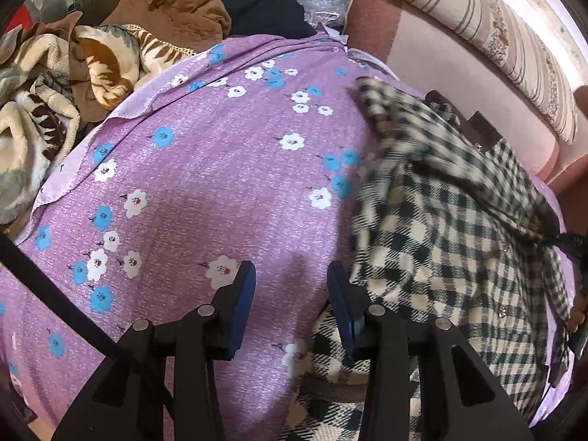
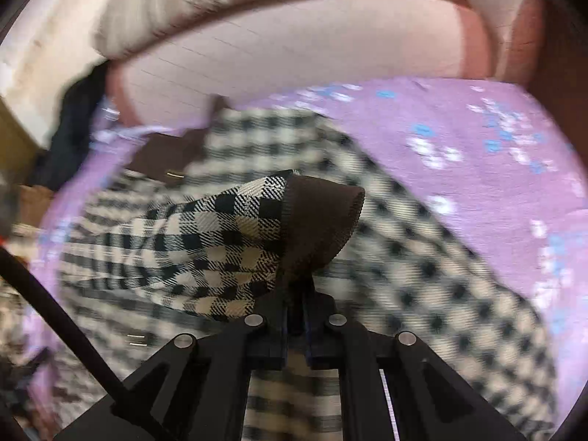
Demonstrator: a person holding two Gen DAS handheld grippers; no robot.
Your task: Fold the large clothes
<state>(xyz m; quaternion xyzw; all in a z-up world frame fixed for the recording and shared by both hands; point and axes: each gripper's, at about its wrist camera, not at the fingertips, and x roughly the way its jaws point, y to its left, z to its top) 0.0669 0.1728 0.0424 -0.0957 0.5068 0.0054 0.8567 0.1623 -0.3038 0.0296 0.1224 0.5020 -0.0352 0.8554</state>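
Now | left tongs (image 1: 291, 286) angled down, open | right tongs (image 2: 296, 305) clamping checked garment (image 2: 220, 242) cuff

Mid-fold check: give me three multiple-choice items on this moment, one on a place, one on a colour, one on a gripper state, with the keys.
1. Where does the checked garment lie?
A. on the purple flowered sheet
B. on the striped pillow
C. on the brown blanket heap

2. What colour is the cuff at the right gripper?
A. blue
B. dark brown
C. white

3. How is the left gripper?
A. shut on the sheet
B. shut on the garment
C. open, holding nothing

Key:
1 A, the sheet shows all round the garment.
2 B, a dark brown band ends the checked sleeve.
3 C, bare sheet shows between its pads.
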